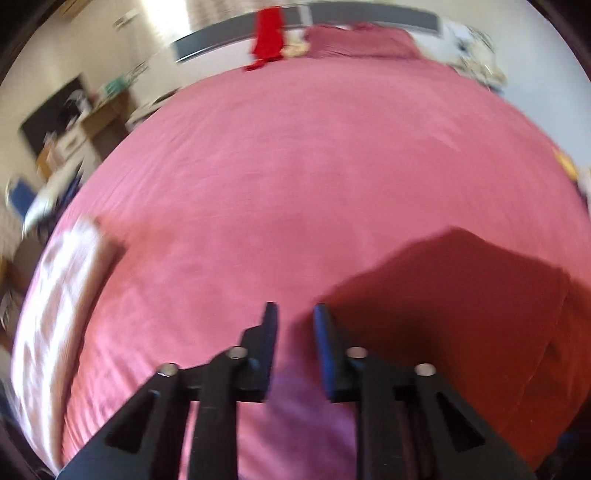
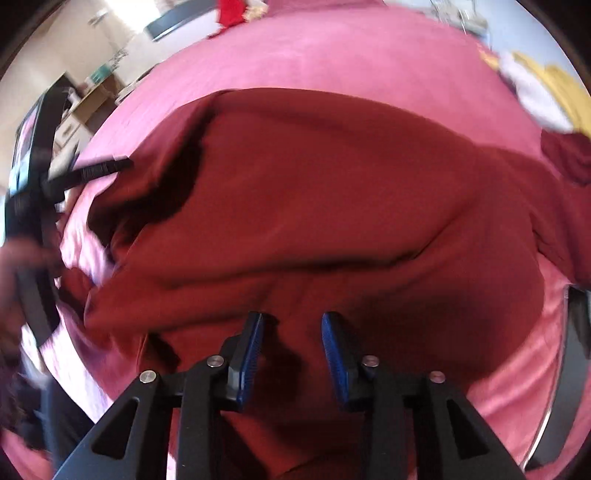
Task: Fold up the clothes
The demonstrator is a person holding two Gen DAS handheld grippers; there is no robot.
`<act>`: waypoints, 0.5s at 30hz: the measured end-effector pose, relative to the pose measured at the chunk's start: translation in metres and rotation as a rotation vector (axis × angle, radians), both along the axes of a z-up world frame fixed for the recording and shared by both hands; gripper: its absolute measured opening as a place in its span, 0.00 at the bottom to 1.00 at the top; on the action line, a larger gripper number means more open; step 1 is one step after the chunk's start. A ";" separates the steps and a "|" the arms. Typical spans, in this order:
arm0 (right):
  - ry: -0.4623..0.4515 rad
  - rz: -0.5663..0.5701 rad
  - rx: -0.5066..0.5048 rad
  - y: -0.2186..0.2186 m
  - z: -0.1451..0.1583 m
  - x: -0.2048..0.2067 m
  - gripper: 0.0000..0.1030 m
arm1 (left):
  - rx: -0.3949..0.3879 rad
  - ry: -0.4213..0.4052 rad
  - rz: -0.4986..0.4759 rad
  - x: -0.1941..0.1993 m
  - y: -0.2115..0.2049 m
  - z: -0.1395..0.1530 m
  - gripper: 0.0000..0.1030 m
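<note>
Two grippers are being counted: the left gripper [image 1: 295, 306] and the right gripper [image 2: 291, 317], each being shown with two blue-padded fingers. One dark red garment [image 2: 314, 192] is being displayed on one pink bedsheet [image 1: 295, 166]. One bright red garment [image 1: 267, 33] is being shown at the far edge.

daylight enters from a window [image 1: 166, 14] at top left, blown out white. both views are motion-blurred, worst at the left edges, with fisheye bending and black corners. the grippers cast dark shadows on the garment [image 2: 332, 206]; its folds perhaps soften.
</note>
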State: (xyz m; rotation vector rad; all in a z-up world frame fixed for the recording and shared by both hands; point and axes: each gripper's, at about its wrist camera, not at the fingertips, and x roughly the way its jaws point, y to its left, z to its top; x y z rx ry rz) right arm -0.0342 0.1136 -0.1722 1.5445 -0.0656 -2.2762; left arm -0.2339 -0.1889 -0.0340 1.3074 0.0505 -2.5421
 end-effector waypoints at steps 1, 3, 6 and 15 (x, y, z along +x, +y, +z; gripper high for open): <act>0.018 0.015 -0.039 -0.002 0.004 0.010 0.34 | 0.015 0.008 0.017 0.003 -0.008 0.004 0.12; 0.005 0.081 -0.133 -0.009 0.008 0.027 0.34 | 0.059 0.024 0.042 0.011 -0.025 0.011 0.09; 0.008 0.191 -0.041 -0.032 0.001 0.046 0.33 | 0.104 -0.003 0.015 0.018 -0.036 0.013 0.11; -0.054 0.156 -0.048 -0.009 -0.015 0.044 0.35 | 0.122 -0.070 -0.412 0.018 0.073 0.002 0.51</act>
